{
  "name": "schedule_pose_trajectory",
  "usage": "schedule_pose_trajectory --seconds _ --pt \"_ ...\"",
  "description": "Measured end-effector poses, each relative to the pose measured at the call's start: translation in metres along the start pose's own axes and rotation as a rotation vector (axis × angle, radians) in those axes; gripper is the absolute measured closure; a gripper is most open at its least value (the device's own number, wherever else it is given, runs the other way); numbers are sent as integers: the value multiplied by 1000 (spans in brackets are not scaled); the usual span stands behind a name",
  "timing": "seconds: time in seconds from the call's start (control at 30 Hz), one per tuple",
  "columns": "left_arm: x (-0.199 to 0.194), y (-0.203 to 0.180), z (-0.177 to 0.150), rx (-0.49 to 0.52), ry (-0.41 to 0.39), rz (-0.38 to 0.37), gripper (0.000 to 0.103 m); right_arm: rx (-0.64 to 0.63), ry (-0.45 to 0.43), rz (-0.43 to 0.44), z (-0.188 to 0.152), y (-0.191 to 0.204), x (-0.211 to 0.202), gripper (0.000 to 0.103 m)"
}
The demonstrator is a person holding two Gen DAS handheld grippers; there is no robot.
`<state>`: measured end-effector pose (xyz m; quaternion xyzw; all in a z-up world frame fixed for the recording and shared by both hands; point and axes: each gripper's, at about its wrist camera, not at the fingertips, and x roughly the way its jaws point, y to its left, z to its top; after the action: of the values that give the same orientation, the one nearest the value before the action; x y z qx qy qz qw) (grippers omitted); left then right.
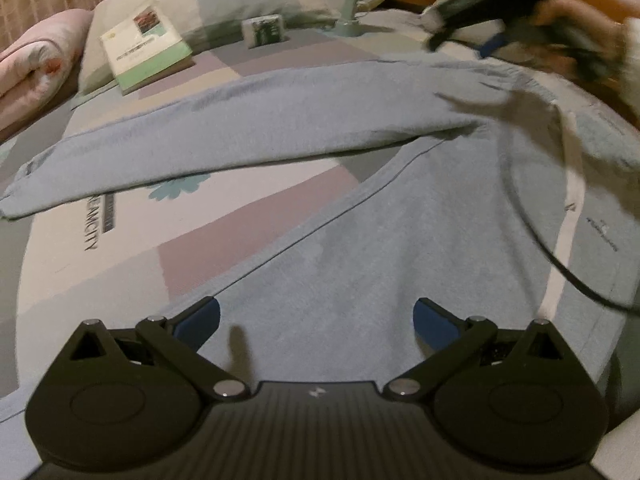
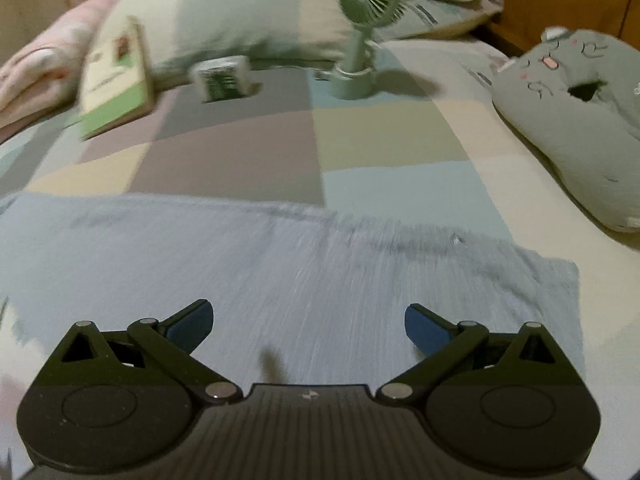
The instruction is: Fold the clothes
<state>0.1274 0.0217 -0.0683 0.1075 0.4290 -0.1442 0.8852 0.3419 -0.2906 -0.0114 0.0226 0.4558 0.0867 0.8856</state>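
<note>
A pair of light blue trousers (image 1: 360,240) lies spread on the patchwork bed sheet (image 1: 120,248), with one leg (image 1: 200,148) stretched out to the left. My left gripper (image 1: 316,320) hovers open over the near leg, nothing between its blue pads. In the left wrist view the right gripper (image 1: 444,40) shows blurred at the top right, held by a hand above the waistband. My right gripper (image 2: 308,324) is open above the blue cloth (image 2: 280,264), which is streaked by motion blur.
A green and white book (image 1: 146,44), a small box (image 1: 264,30) and a green desk fan (image 2: 358,28) stand near the pillows (image 2: 240,12). A grey plush cushion (image 2: 572,112) lies at the right. A pink quilt (image 1: 32,64) sits at the left. A person sits beyond the bed.
</note>
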Motion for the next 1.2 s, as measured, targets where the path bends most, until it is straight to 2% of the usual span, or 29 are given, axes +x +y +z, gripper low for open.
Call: schedule_pose_trajectory --seconds 0.07,0.2,0.3,0.4,0.5,0.67,0.77,0.97,1.07,1.2 --pt "1 3 -4 -10 19 3 1 -21 6 38 -22 3 -19 0" --pt "7 13 -14 -67 48 -42 1 -54 9 94 -66 10 -41 0" --pt "9 21 -19 -105 67 -69 1 -63 -1 81 -95 17 -48 0" --pt "3 32 -10 -118 67 -55 1 -64 -28 63 -116 25 -53 0" --pt "-4 44 2 -124 60 -33 1 -33 -64 93 -130 29 -58 0" --pt "-8 75 46 -67 -23 88 1 31 -90 154 -143 33 -60 0" --pt "17 101 75 -73 -48 97 1 8 -80 149 -147 39 -59 0" --pt "98 136 119 -120 -49 103 1 3 -84 129 -155 38 -66 0" --pt "125 146 120 -153 -48 95 1 7 -88 116 -156 34 -69 0" --pt "134 152 99 -200 -43 56 1 15 -95 101 -157 28 -70 0"
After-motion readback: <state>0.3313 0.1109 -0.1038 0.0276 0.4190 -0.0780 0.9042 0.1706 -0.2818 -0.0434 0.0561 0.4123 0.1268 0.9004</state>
